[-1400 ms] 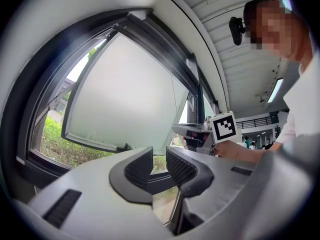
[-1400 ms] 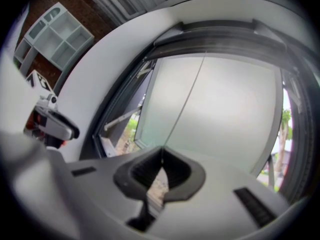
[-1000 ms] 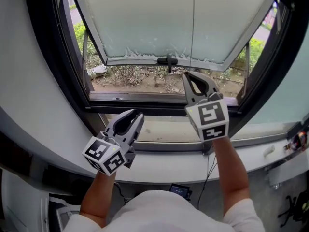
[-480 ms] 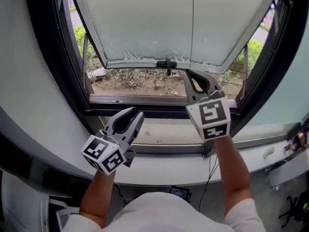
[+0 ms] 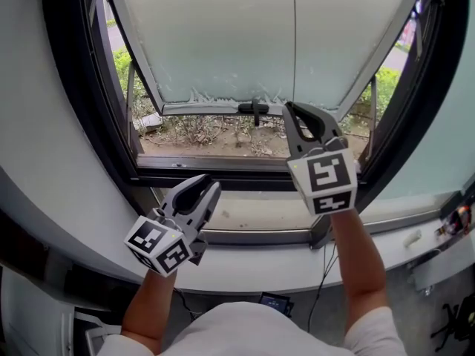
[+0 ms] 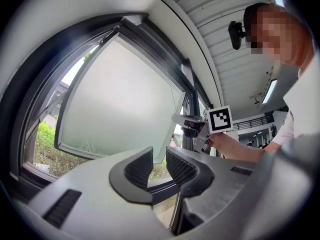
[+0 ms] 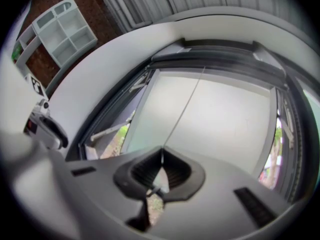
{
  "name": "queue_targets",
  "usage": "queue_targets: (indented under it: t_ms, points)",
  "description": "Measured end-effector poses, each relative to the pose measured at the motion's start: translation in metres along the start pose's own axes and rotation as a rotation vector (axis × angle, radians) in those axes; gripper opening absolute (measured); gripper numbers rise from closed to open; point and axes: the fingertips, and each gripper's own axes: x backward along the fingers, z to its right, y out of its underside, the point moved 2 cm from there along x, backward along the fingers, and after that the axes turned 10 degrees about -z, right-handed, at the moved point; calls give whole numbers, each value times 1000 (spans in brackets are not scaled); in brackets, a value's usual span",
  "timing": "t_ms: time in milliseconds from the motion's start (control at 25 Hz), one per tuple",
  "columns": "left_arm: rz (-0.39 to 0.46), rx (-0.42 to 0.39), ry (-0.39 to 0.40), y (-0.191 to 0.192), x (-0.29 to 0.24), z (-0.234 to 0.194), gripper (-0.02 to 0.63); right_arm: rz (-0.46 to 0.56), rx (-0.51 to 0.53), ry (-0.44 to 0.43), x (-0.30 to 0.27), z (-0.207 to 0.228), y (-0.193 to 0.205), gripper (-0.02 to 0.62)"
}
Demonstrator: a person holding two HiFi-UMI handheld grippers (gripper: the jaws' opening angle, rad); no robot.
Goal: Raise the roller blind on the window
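Observation:
A thin blind cord (image 5: 294, 43) hangs down in front of the frosted pane (image 5: 223, 35) of the black-framed window. My right gripper (image 5: 291, 110) is raised in front of the pane's lower edge, beside the black handle (image 5: 254, 109). In the right gripper view the cord (image 7: 185, 109) runs straight into the right gripper (image 7: 161, 153), which is shut on it. My left gripper (image 5: 211, 184) hangs lower, over the sill at the left. Its jaws are open with nothing between them (image 6: 159, 156). The right gripper's marker cube (image 6: 220, 119) shows in the left gripper view.
The white sill (image 5: 245, 262) runs under the black window frame (image 5: 74, 87). A dark cable (image 5: 320, 273) hangs below the sill. Bushes and bare ground (image 5: 215, 132) lie outside. Small items (image 5: 456, 215) sit at the sill's right end. A white shelf unit (image 7: 65, 26) stands behind.
My right gripper has risen a little along the pane with the cord in it. The left gripper has stayed about where it was, open.

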Motion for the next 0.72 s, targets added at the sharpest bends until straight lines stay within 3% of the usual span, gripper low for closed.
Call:
queue_targets:
  t_ms: [720]
  points:
    - [-12, -4, 30, 0, -5, 11, 94, 58, 43, 63, 8, 21, -33, 23]
